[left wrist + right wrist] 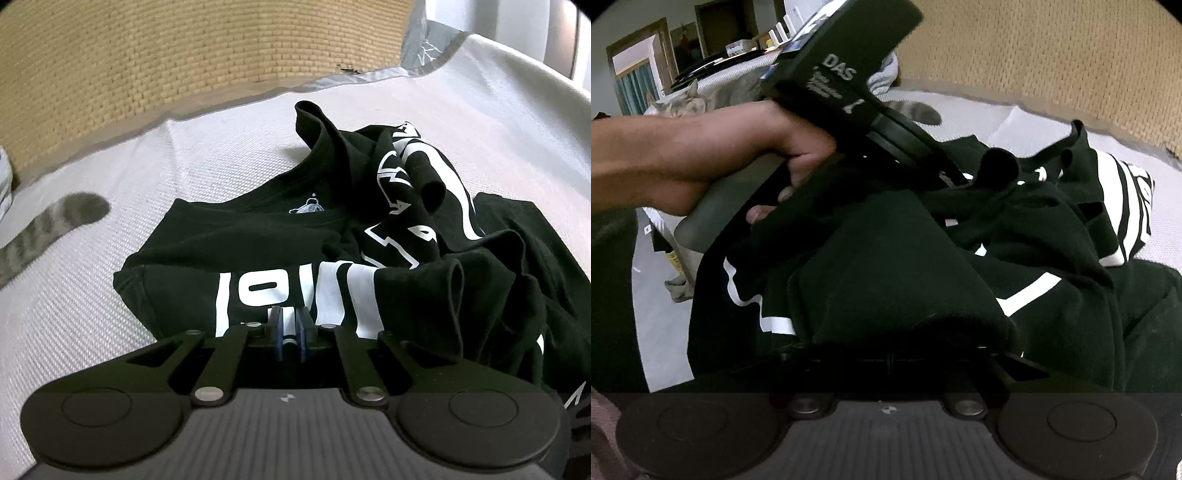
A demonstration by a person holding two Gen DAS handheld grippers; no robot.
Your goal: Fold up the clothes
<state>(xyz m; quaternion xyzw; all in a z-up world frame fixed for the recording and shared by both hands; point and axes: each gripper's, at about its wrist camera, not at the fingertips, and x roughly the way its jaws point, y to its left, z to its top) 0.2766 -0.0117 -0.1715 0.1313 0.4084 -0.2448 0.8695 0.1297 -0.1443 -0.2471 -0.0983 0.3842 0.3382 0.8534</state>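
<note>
A black T-shirt (258,236) with white block print lies crumpled on the white bedcover (74,314), its collar facing away and its right half heaped in folds. My left gripper (290,320) rests low on the printed front, blue pads pressed together with a sliver of white print between them. In the right wrist view the same left gripper (960,177), held by a bare hand (731,155), dips into the bunched cloth. My right gripper (889,354) has its fingers hidden under a thick black fold of the shirt (886,266) that drapes over them.
A grey tabby cat (687,103) sits at the bed's far left, its striped tail (48,229) lying on the cover near the shirt. A woven straw mat (184,55) backs the bed. A grey pillow (424,48) lies at the far corner.
</note>
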